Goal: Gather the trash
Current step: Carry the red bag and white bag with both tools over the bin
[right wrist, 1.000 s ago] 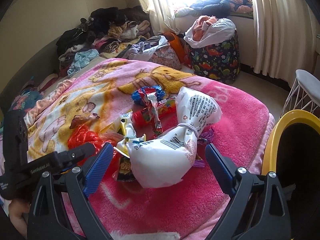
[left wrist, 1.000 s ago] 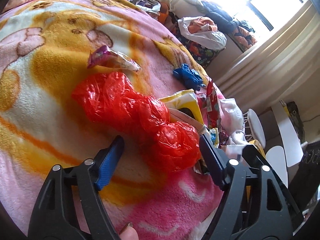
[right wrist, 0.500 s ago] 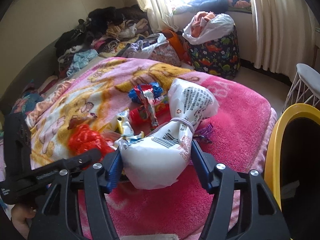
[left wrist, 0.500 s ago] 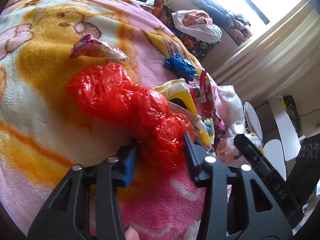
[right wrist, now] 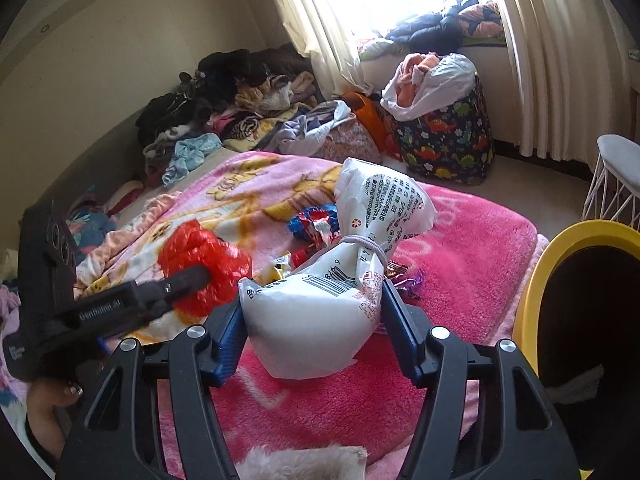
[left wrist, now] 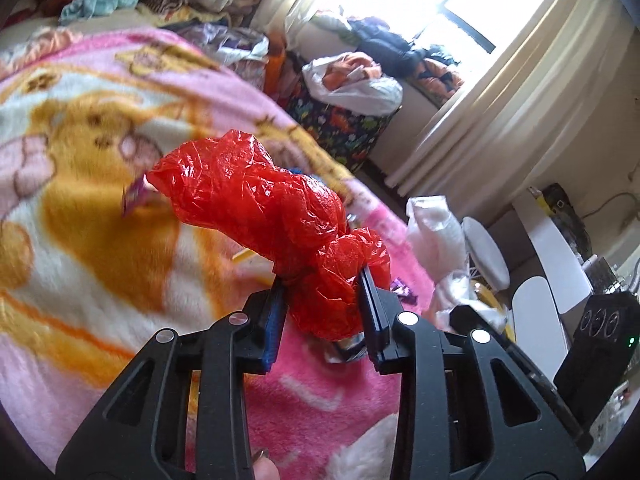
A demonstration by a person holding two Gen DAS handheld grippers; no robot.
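Observation:
My left gripper is shut on a crumpled red plastic bag and holds it lifted above the pink blanket. The red bag also shows in the right wrist view, with the left gripper's arm in front of it. My right gripper is shut on a tied white plastic bag with printed text, held just above the blanket. Loose candy wrappers lie on the blanket behind it. A yellow-rimmed bin stands at the right.
A dinosaur-print basket with a white bag of clothes stands by the window. Piles of clothes lie along the far side of the bed. A white wire stool stands at the right. A purple wrapper lies on the blanket.
Both grippers closed, the left on the red bag and the right on the white bag. Both bags have been lifted off the blanket.

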